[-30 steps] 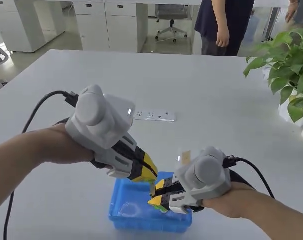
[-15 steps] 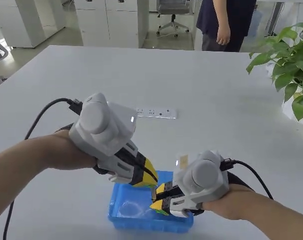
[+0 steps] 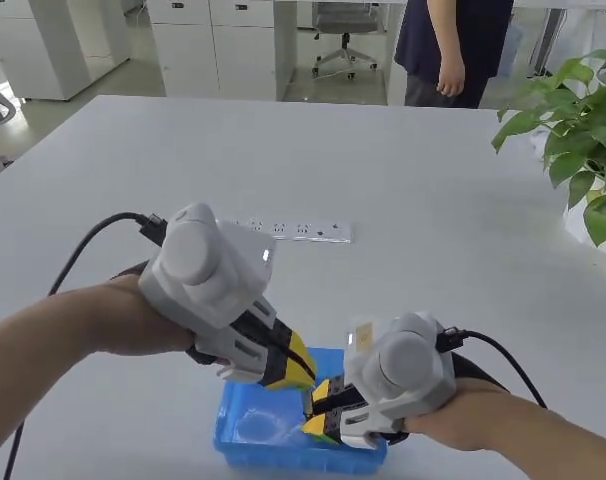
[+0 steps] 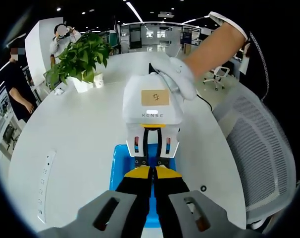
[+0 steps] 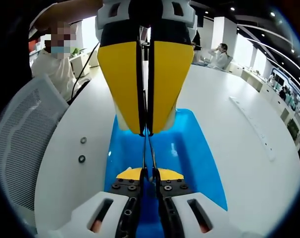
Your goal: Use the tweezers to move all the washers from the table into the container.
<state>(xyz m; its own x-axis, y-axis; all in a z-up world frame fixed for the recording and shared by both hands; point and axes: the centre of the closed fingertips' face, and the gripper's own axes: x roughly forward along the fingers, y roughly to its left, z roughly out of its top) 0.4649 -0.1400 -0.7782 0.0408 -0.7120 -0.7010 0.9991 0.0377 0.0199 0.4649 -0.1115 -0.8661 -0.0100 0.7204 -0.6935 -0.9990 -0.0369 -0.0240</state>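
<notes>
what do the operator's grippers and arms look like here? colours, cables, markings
The left gripper and right gripper both have rounded white-grey housings, black jaw arms and yellow jaw tips. Each trails a black lead: left cable, right cable. The right housing carries a tan label above XENSE lettering. The forearms show no sleeves.

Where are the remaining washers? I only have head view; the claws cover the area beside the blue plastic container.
Observer: Right gripper view has a small dark round washer and a second washer on the white table, beside the blue plastic container, outside it.
Operator: Tweezers status?
Observer: The thin metal tweezers run between the left claw and the right claw; both look shut on them, over the container.
</notes>
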